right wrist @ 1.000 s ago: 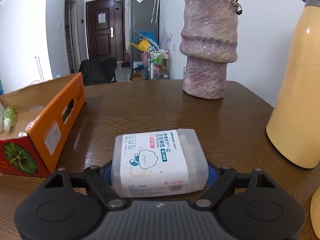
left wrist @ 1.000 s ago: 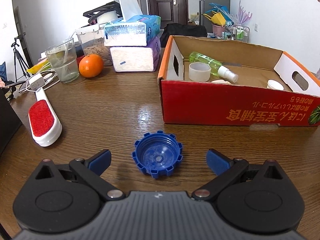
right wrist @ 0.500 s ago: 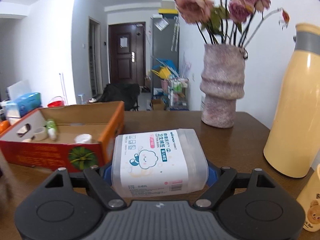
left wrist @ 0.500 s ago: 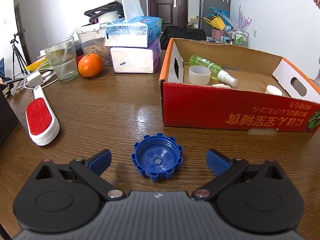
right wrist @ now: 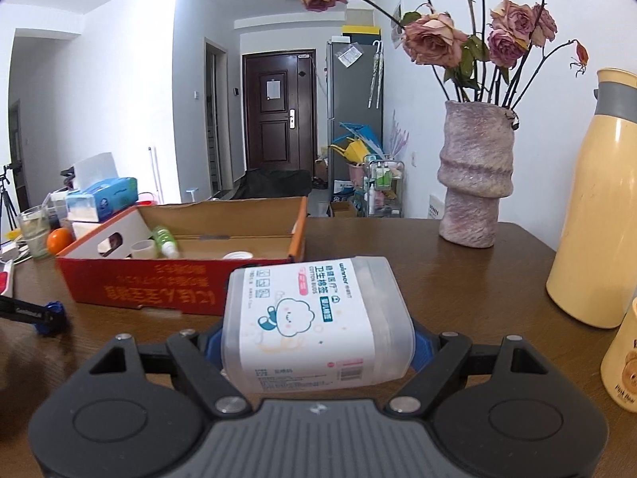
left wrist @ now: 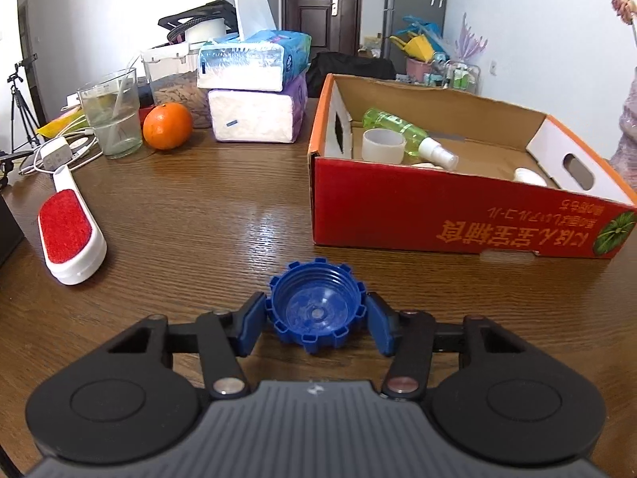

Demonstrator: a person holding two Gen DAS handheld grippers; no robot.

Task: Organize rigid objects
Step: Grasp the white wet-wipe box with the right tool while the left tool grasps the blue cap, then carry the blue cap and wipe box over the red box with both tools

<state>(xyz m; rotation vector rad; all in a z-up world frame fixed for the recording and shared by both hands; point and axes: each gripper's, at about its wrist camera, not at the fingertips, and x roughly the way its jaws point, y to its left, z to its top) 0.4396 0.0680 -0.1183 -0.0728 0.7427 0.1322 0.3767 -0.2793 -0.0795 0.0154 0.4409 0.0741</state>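
Both jaws, wide before, now closing on the blue cap (left wrist: 316, 306) — table unchanged.

My left gripper (left wrist: 316, 320) tipping down, jaws closing, blue pads touching cap (left wrist: 316, 306) on both sides. My right gripper (right wrist: 316, 342) squeezing cotton swab box (right wrist: 314, 324), holding it above table.

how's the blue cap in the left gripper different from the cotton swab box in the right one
The blue cap is round, notched and opaque, lying open side up on the table; the cotton swab box is boxy, clear, labelled and lifted. The left gripper is closing on the cap; the right gripper already clamps the box. Both are rigid plastic.
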